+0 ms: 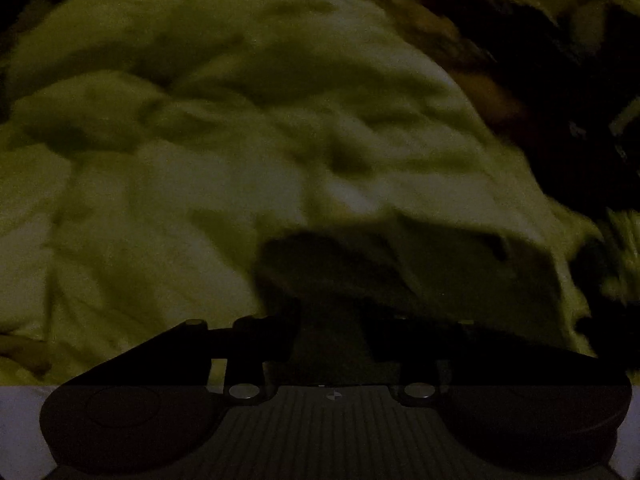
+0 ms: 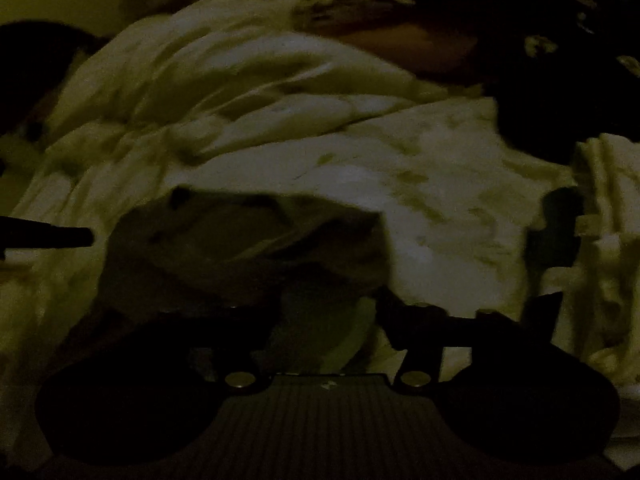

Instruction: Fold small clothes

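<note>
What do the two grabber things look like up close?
Both look black in the dim light. The left tool has a ribbed grey plate with a small round black-and-white mark, two shiny round bolts and rounded black lobes on each side. The right tool looks the same. No cables or sleeves show.

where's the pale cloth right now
The pale cloth fills both wrist views, crumpled just ahead of each gripper; dark clutter sits beyond it at upper right.

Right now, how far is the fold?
Done: nothing visibly folded; the pale crumpled cloth lies rumpled in dim, blurred views. In hand: a fold of it seems bunched at the left gripper and right gripper; grip unclear. Left: apparently the entire fold.
</note>
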Tool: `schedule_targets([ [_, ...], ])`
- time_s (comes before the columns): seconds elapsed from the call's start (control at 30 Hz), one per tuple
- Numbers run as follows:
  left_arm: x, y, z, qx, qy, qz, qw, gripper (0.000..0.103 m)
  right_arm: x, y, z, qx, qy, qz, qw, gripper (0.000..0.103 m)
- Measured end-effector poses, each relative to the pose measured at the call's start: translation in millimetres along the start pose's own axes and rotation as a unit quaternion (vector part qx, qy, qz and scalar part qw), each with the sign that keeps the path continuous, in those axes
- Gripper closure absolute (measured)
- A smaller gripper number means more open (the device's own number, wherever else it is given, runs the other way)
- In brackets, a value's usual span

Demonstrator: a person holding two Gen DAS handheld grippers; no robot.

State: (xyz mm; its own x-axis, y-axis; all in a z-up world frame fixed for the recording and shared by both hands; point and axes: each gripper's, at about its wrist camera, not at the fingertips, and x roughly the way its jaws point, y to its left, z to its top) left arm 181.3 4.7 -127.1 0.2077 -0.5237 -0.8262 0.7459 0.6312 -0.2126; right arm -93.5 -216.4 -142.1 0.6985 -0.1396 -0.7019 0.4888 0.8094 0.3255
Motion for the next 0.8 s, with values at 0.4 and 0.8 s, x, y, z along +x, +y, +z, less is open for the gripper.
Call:
schedule_targets([
  [0.4, 55.4, -16.3, -28.6, 0.106, 0.096, 0.071, 0.9871, 0.000, 63.5, 23.4, -17.9, -0.064, 0.104, -0.013, 0.992, 0.032],
  [0.8, -53.1, 11.4, -63.5, 0.065, 0.094, 0.080, 0.9902, 0.000, -24.3, -0.6, -36.1, 0.046, 0.101, 0.017, 0.994, 0.025],
])
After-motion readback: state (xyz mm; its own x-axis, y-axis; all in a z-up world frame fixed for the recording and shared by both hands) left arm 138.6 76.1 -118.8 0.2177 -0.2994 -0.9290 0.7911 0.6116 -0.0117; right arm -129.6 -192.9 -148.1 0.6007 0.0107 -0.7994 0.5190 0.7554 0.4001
